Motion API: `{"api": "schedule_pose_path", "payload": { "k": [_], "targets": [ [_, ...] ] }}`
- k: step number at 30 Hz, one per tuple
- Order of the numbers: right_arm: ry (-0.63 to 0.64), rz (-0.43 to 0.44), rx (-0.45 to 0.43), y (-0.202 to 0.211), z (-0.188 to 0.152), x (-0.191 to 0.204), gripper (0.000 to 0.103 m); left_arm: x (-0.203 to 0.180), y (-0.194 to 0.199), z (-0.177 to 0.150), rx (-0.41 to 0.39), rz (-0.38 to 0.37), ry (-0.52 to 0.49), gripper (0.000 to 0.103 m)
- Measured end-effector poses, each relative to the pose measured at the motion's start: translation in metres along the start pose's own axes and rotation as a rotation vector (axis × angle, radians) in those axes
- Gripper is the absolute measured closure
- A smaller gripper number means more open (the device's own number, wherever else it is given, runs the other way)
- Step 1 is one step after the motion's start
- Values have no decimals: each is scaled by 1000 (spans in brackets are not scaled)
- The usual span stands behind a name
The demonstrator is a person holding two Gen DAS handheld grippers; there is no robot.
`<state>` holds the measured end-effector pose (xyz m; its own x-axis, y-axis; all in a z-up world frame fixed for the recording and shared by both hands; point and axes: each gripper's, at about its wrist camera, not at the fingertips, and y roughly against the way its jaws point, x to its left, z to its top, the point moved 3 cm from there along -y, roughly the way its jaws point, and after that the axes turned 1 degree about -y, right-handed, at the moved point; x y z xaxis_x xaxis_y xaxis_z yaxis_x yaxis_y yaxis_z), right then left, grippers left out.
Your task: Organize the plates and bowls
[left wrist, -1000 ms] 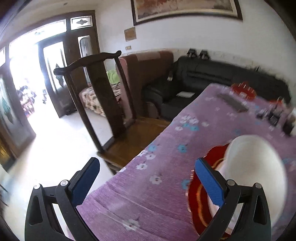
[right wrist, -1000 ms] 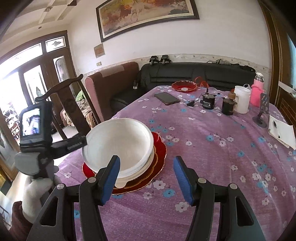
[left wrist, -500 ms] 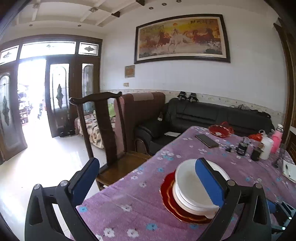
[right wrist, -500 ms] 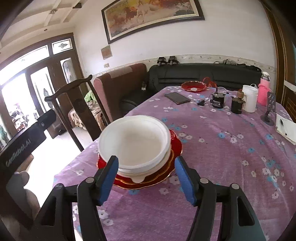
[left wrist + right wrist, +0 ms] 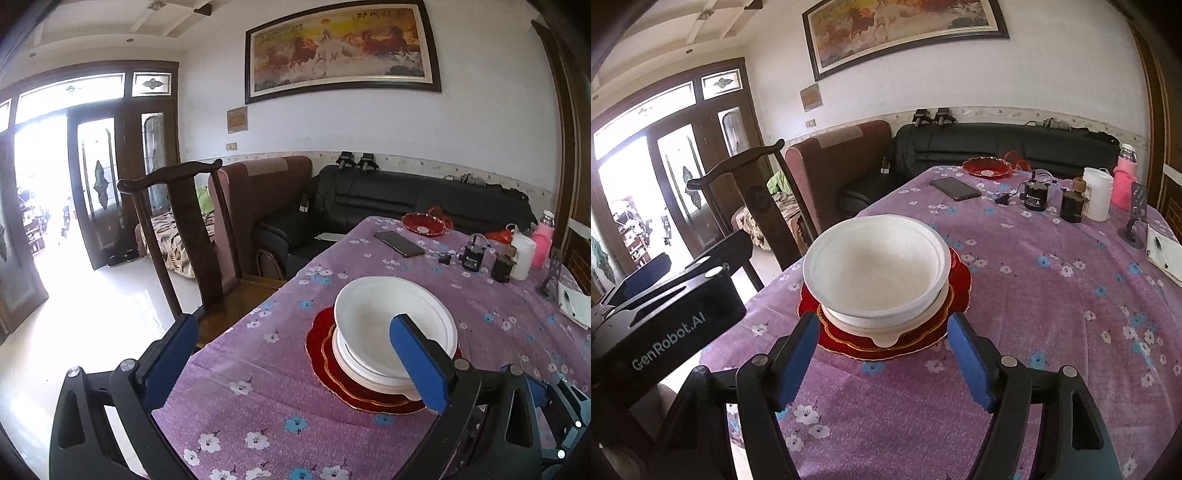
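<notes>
Your stack sits near the left edge of the table (image 5: 1052, 295), toward the end closest to you: a white bowl (image 5: 875, 267) on top, nested on a white plate (image 5: 886, 334) whose rim shows beneath it, and both resting on a red plate (image 5: 960, 284) with a gold scalloped border.

Your right gripper (image 5: 881, 354) has its jaws spread wide and grips nothing. The stack lies just ahead of them, centred on the gap; the blue pads (image 5: 796, 360) flank the near rim of the red plate without touching it, and the white bowl stands higher and farther on.

Your left gripper (image 5: 295, 363) is likewise released, jaws far apart and empty. In the left wrist view the stack (image 5: 391, 325) lies off to the right of the gap: the right pad (image 5: 417, 365) overlaps the bowl's near rim in the picture, though you cannot tell whether it touches. The left pad hangs beyond the table's left edge, over the floor beside the wooden chair (image 5: 177, 236).

At the table's far end you have a red dish (image 5: 987, 168), a dark phone (image 5: 955, 188), two small dark jars (image 5: 1036, 195), a white container (image 5: 1097, 197) and a pink bottle (image 5: 1123, 181). A notepad (image 5: 1165, 254) lies by the right edge.
</notes>
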<state>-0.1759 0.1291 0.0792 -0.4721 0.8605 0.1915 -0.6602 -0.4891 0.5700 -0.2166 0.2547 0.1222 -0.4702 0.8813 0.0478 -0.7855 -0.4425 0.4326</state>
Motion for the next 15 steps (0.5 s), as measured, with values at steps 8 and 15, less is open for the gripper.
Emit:
{"api": "schedule_pose_path", "payload": {
  "k": [8,15],
  "targets": [
    [3,-7,16,-4,-1,2,24,2,-6,-6,39,-18,-3,0],
    [-20,-22,24,-8,-8,2,23,-1,-11,-10,67,-37,-15,0]
  ]
}}
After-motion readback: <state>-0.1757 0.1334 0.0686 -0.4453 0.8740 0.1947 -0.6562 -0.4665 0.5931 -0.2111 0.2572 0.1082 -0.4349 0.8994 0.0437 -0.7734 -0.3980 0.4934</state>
